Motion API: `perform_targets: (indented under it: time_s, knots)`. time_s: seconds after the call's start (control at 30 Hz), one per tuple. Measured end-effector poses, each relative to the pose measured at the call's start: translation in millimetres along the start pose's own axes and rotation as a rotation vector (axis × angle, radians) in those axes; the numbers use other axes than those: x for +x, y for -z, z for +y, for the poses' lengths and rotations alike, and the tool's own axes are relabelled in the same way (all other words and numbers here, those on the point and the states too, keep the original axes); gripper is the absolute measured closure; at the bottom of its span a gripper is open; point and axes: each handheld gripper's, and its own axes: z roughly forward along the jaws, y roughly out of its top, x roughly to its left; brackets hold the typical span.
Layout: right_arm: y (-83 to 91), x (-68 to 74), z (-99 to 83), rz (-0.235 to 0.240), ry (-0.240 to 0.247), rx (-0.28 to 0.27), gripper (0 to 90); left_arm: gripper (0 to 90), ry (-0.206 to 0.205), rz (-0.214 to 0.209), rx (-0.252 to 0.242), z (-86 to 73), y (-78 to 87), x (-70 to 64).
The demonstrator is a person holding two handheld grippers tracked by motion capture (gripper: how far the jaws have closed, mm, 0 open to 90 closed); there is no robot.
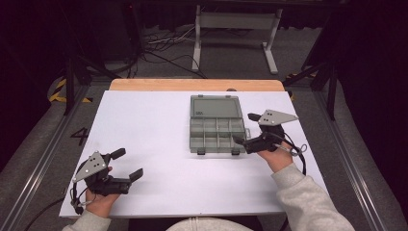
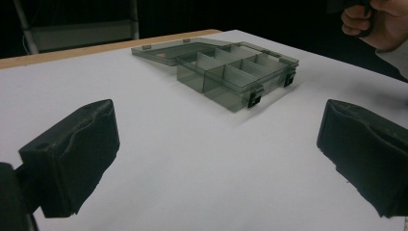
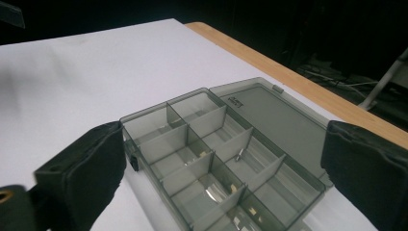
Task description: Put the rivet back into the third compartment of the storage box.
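White table (image 1: 144, 144) bears an open organizer box (image 3: 216, 159), small parts inside.

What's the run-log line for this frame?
box: grey translucent plastic compartment box, lid open flat | left gripper: jaws open, apart from box | right gripper: jaws open beside box | table: white table

The organizer box (image 3: 211, 159) looks like smoky translucent plastic, smooth and glossy, with small black latches. It lies on a matt white sheet (image 1: 154, 159) that looks like paper. Beyond the box, the table edge (image 1: 192, 85) shows light wood. Both grippers' jaws look matt black and faintly rough.
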Motion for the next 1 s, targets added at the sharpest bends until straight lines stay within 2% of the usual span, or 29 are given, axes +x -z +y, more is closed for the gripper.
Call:
perform_targets:
  time_s: [0.13, 0.27, 0.47, 0.6, 0.67, 0.7, 0.87, 1.0]
  knots:
    - [15.1, 5.9, -19.6, -0.025, -0.009, -0.046, 0.3, 1.6, -0.003, -0.003, -0.003, 0.3, -0.3, -0.8]
    - [29.5, 14.6, -39.8, -0.041, 0.001, -0.119, 0.4, 1.5, -0.021, -0.002, 0.009, 1.2, 0.1, -1.4]
    - [40.3, 23.1, -59.4, -0.061, -0.003, -0.185, 0.4, 1.4, -0.029, -0.006, 0.004, 1.6, 0.3, -2.6]
    - [39.9, 25.6, -77.5, -0.064, -0.012, -0.184, 0.1, 1.4, -0.033, -0.019, 0.000, 2.1, 1.1, -4.2]
    - [39.4, 25.5, -80.9, -0.062, -0.018, -0.180, 0.1, 1.3, -0.037, -0.023, -0.001, 2.5, 1.7, -4.0]
    - [39.1, 25.1, -86.1, -0.062, -0.032, -0.185, 0.1, 1.2, -0.039, -0.042, -0.006, 3.1, 3.2, -4.1]
    - [40.7, 26.2, -89.2, -0.060, -0.054, -0.191, 0.1, 0.9, -0.045, -0.046, -0.022, 3.8, 6.8, -3.3]
    - [41.2, 25.0, -88.9, -0.059, -0.061, -0.196, 0.1, 0.8, -0.039, -0.052, -0.014, 2.5, 5.8, -4.2]
